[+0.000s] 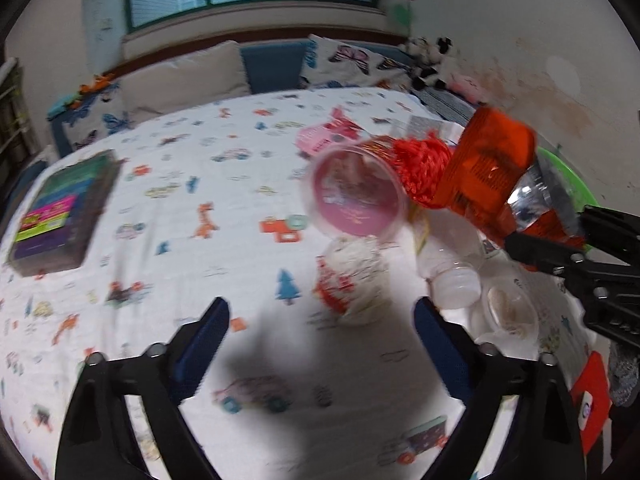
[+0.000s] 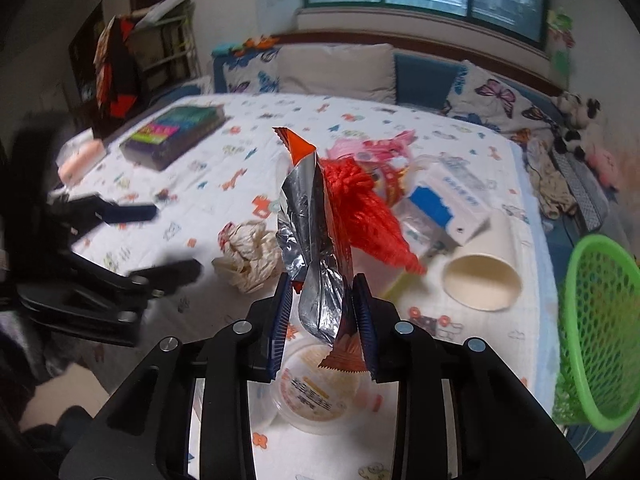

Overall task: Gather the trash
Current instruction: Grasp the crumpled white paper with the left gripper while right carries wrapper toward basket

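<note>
My right gripper is shut on an orange snack wrapper with a silver inside, held upright above the bed. In the left wrist view the right gripper holds that wrapper at the right. My left gripper is open with nothing between its fingers, just short of a crumpled paper ball. The right wrist view shows the left gripper to the left of the ball. Behind the ball lie a pink-lidded clear cup and red mesh netting.
A green mesh basket stands at the bed's right edge. A paper cup, a blue and white box, a round plastic tub, a clear bottle and a pink packet lie around. A boxed book set sits far left.
</note>
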Demonstrator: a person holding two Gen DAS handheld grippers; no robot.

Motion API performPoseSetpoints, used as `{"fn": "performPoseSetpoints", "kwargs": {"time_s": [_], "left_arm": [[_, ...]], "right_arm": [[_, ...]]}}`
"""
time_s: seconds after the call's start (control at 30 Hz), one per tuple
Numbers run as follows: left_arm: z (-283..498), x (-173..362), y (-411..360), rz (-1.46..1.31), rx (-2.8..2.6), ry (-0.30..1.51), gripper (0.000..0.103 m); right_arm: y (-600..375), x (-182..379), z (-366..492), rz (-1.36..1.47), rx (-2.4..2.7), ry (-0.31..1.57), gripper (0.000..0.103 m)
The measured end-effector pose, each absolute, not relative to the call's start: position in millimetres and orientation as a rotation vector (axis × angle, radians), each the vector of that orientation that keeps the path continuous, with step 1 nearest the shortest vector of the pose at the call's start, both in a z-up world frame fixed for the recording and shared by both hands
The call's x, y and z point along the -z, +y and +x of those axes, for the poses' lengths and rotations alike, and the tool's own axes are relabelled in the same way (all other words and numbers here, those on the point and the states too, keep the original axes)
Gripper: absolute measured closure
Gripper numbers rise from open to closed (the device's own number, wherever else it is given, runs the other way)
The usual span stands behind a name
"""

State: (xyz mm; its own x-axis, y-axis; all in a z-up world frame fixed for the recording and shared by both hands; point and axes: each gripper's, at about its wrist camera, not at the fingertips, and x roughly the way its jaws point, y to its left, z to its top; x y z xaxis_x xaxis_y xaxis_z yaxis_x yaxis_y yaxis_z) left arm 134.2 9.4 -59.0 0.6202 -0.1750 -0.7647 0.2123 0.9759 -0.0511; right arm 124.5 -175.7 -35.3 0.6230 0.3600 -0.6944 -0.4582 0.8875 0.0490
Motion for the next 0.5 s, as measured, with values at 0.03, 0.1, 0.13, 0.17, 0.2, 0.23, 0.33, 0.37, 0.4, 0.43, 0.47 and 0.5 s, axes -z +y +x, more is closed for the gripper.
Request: {"fn": "performPoseSetpoints", "kwargs": {"time_s": [0.03,0.1,0.13,0.17,0.2,0.23,0.33,0.37,0.4,0.43,0.47,0.5], "left_arm": [[140.0,62.3,6.2,0.038,0.237,0.889,0.018],[150.2,68.7,1.6,0.021,0.258,0.919,0.022],[152.7,70.9,0.5,0.02,0.262,0.927,0.023],[157.0,74.3,-2.9,0.021,0.267,0.94,0.024],[159.5,76.5,-5.0,0.02,0.275,0.946,0.027],[161.1,78.3,-6.5,0.022,0.28,0.951,0.027],[169.0,86.1,-10.0,0.031,0.268,0.971,0.031],[170.4,87.7,-9.2,0.027,0.266,0.976,0.035],[171.7,89.1,-9.0,0.022,0.267,0.982,0.037],[172.7,90.7,-9.1,0.019,0.264,0.986,0.039],[173.2,91.6,-9.4,0.019,0.263,0.988,0.042],[173.1,92.0,-9.2,0.015,0.267,0.988,0.046]], "right_arm": [[-179.6,33.7,123.7,-0.128,-0.465,0.761,0.071],[-190.6,27.7,119.2,-0.102,-0.447,0.744,0.071],[-195.6,25.2,117.3,-0.092,-0.438,0.738,0.071],[-201.1,22.9,115.6,-0.082,-0.43,0.734,0.071],[-207.3,20.2,114.3,-0.07,-0.419,0.728,0.071],[-212.1,19.2,113.0,-0.062,-0.41,0.723,0.071],[-228.2,14.9,109.3,-0.031,-0.377,0.713,0.071],[-233.7,13.7,108.1,-0.021,-0.362,0.71,0.071],[-239.4,12.8,106.9,-0.013,-0.349,0.707,0.071],[-244.4,12.2,106.4,-0.005,-0.338,0.705,0.071],[-248.4,11.6,104.7,0.002,-0.328,0.704,0.071],[-254.3,10.7,103.4,0.011,-0.314,0.702,0.071]]}}
